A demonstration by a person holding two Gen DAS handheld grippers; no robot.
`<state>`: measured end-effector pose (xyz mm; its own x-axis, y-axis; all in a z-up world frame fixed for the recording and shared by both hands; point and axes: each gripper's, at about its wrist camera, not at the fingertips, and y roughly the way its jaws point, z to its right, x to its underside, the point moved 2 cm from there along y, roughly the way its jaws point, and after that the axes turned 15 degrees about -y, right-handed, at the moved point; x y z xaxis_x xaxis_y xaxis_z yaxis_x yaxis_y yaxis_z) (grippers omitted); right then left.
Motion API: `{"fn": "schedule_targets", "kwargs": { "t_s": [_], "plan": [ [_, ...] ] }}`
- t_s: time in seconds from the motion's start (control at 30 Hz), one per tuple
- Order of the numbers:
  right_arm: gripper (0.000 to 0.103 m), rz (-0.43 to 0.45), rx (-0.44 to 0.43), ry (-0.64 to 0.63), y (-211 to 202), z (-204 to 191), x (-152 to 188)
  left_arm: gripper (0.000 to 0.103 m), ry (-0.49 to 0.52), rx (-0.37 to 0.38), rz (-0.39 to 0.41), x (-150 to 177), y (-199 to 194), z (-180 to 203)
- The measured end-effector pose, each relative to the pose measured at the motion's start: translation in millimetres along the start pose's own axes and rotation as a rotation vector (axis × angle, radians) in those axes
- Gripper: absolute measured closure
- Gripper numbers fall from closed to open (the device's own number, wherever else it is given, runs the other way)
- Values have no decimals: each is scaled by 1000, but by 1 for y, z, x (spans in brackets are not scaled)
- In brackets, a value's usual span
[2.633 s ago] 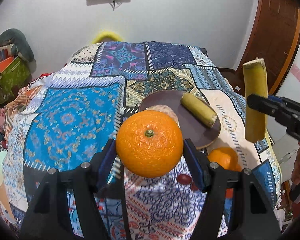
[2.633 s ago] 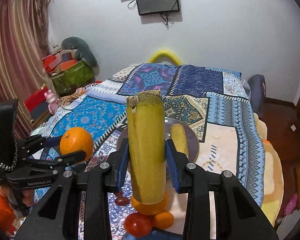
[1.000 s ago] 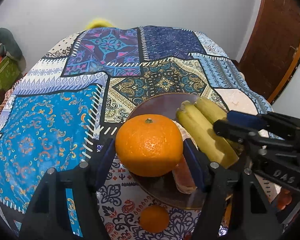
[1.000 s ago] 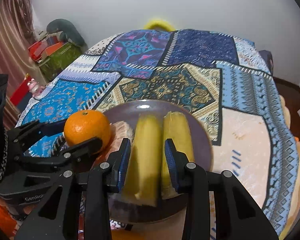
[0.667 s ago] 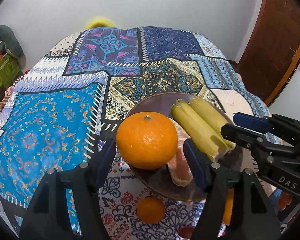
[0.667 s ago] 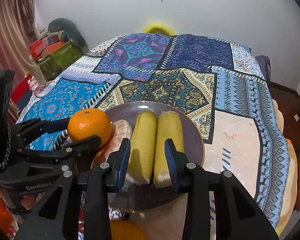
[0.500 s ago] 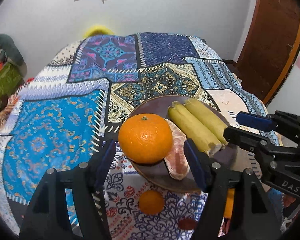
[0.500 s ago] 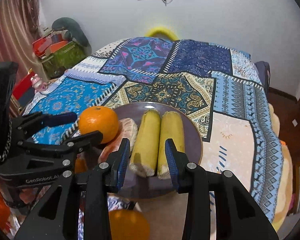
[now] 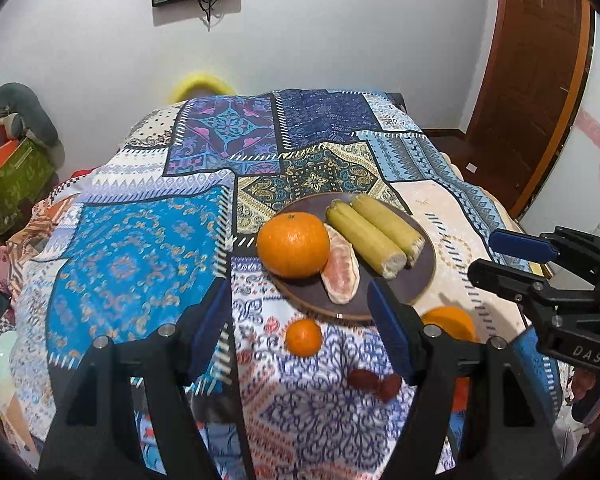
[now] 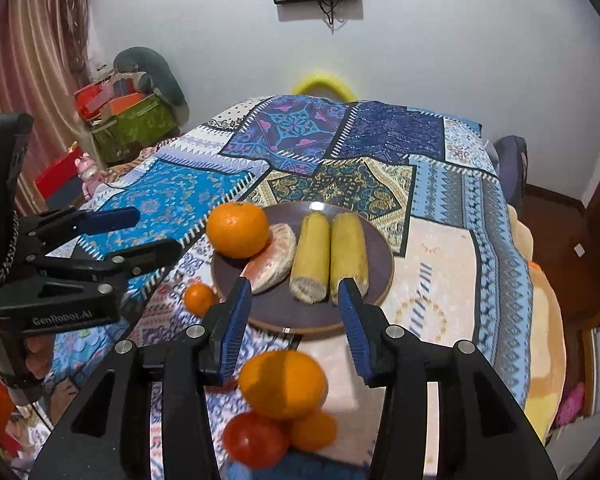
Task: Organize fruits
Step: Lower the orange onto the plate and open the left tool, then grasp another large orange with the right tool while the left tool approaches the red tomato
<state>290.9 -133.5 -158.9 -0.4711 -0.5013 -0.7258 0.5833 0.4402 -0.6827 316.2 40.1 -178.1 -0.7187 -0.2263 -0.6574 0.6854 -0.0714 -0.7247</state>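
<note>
Bed w/ patchwork cover carried the plate. On it: orange, peeled piece, 2 bananas side by side. My L jaws & R jaws hung wide, empty. Small orange lay just off plate.

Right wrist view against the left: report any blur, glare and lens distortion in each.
Right wrist view: the near large orange and red fruit are soft with blur, and a small glare spot sits on the plate's far rim. Left wrist view: the plate and its fruit look sharp, while fisheye bending curves the door frame. Both views darken at the corners.
</note>
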Motion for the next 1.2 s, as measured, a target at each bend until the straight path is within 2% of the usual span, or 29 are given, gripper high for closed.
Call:
{"fn": "schedule_targets", "kwargs": {
  "t_s": [0.07,0.23,0.43,0.87,0.93,1.2],
  "plan": [
    [59,-3,0,10,-6,-2,5,33,-4,-2,-3,5,-7,-2],
    [48,-4,12,16,-16,-7,16,33,-2,-8,-9,21,-23,-8],
    [47,-38,6,17,-14,-14,32,33,7,-19,-23,41,-32,-13],
    [46,-137,-41,26,27,-23,54,33,-4,-15,-116,64,4,-22],
    [43,-150,-38,24,34,-23,55,33,-6,-14,-125,66,8,-22],
    [39,-152,-102,64,51,-21,58,33,-19,-1,-152,69,16,-19]
  ]
}}
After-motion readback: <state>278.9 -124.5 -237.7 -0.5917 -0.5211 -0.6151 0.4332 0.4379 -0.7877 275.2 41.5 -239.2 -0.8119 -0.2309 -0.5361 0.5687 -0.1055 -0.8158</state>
